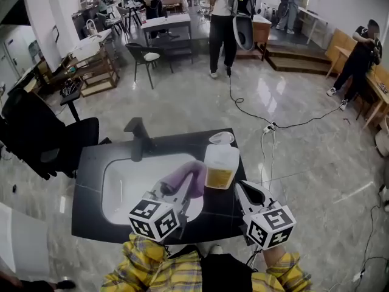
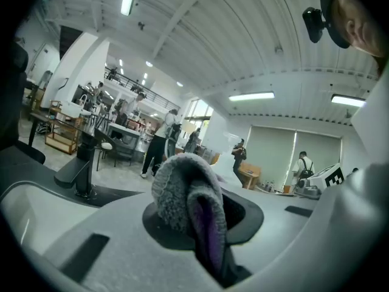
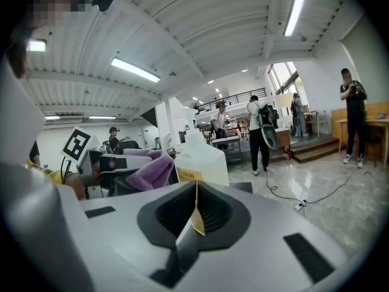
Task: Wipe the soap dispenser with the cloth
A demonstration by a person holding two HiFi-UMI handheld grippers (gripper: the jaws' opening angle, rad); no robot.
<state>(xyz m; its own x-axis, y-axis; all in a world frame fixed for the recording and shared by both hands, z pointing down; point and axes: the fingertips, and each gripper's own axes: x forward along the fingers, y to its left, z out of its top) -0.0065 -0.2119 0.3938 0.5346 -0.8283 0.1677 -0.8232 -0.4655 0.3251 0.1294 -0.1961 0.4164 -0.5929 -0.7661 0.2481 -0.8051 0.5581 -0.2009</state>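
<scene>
The left hand-held gripper is closed on a fuzzy purple-grey cloth, which bunches out in a fat roll past the pads. The right hand-held gripper is clamped shut too. All it has between its jaws is a thin tan strip that runs up toward the yellow label on the soap dispenser.

The dispenser is a squarish, see-through jug with yellow liquid in its lower part. It is at the right rim of the sink, and I cannot tell whether it rests on the desk or hangs just above it. The cloth is over the sink's right edge, right up against the side of the jug that faces the sink. The right hand-held gripper is on the jug's other side.

The sink is a white basin set in a dark desk. A black tap stands behind the basin, and a small pale round dish lies beyond its far right corner. A black chair stands to the sink's left. Beyond the sink, a cable trails over a glossy marble floor in a big workshop.

By count there are two hand-held grippers, one cloth, one dispenser, one tap and one dish. At least five people are standing about.
</scene>
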